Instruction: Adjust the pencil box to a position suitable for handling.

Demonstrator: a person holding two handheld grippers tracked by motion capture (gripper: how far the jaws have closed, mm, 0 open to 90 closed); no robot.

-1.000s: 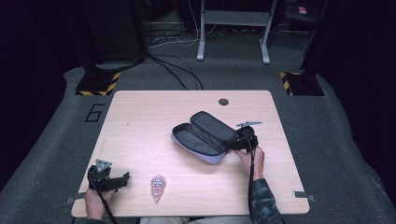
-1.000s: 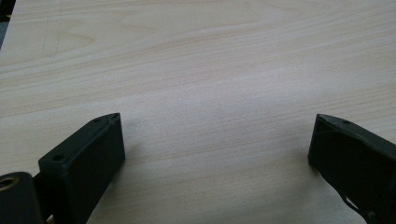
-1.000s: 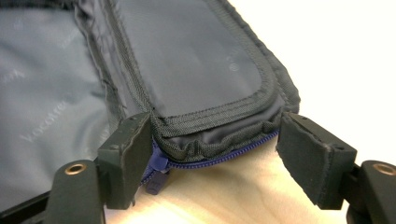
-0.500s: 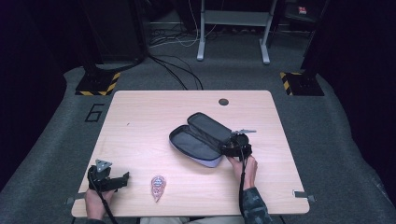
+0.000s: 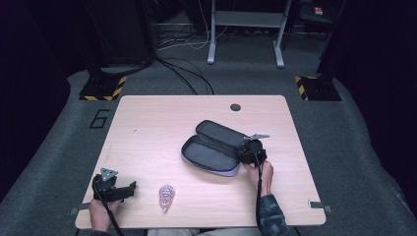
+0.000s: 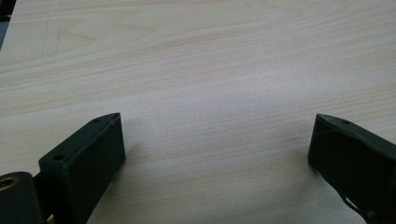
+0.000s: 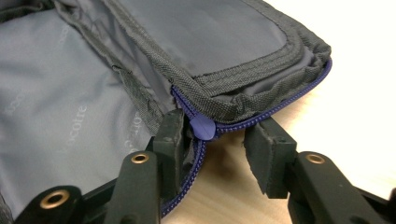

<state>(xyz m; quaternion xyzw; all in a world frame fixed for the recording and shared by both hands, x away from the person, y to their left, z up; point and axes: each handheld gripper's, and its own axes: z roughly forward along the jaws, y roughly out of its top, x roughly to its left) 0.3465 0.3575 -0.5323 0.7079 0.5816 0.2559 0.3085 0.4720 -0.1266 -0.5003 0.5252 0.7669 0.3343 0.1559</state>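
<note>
High view: open grey pencil case (image 5: pixel 216 150) lies right of centre on the bench (image 5: pixel 147 128), lid flap folded back. Right gripper (image 5: pixel 251 153) sits at the case's near right end, hand (image 5: pixel 260 174) behind it. Right gripper view: jaws partly open, straddling the purple zipper (image 7: pixel 280 109) at the case corner, with the zipper slider (image 7: pixel 202 127) between them; one jaw touches the fabric edge, no firm grip seen. Left gripper (image 5: pixel 117 189) rests at the bench's near left corner, jaws wide apart over bare wood, holding nothing. A small pink packet (image 5: pixel 166 195) lies just beside it.
</note>
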